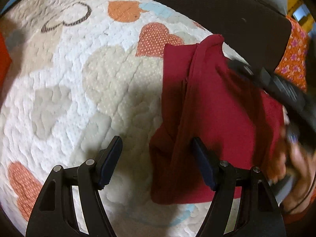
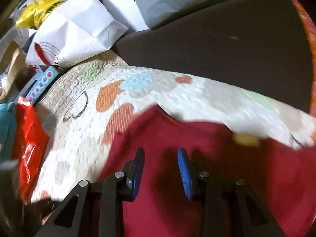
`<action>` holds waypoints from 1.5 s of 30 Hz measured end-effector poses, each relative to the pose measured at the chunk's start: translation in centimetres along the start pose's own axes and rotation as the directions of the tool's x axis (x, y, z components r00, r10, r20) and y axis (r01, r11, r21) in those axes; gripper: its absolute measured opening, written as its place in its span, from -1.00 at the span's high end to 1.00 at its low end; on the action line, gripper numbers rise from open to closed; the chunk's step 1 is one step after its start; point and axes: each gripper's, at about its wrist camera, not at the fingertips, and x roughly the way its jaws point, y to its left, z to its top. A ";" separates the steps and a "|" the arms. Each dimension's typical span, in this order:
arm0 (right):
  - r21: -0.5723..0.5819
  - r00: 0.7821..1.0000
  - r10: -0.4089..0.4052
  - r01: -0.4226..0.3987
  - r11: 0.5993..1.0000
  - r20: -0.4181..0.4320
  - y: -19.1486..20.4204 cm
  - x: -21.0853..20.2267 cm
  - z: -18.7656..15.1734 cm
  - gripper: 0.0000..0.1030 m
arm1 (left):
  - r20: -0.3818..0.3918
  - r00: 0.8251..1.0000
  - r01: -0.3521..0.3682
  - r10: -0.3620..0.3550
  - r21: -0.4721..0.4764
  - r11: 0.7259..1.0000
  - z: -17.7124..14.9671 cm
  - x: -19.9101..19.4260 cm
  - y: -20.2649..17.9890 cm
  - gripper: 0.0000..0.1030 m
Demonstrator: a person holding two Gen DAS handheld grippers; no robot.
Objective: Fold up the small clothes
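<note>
I see the red garment (image 1: 213,118) lying on the heart-patterned quilt (image 1: 79,79), its left edge bordering bare quilt. My left gripper (image 1: 156,158) and right gripper (image 2: 161,169) are spread, empty.

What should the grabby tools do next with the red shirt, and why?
Probably shut the left tool on the shirt's near left edge. Both tools are open and hold nothing, the shirt lies bunched on the quilt, and that edge sits between its fingers.
</note>
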 end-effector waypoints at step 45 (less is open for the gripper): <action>0.147 0.997 0.053 -0.045 0.988 -0.052 -3.3 -2.3 -3.9 0.25 | 0.062 0.998 -0.008 0.007 0.019 1.000 1.5 0.4 -0.4 -0.41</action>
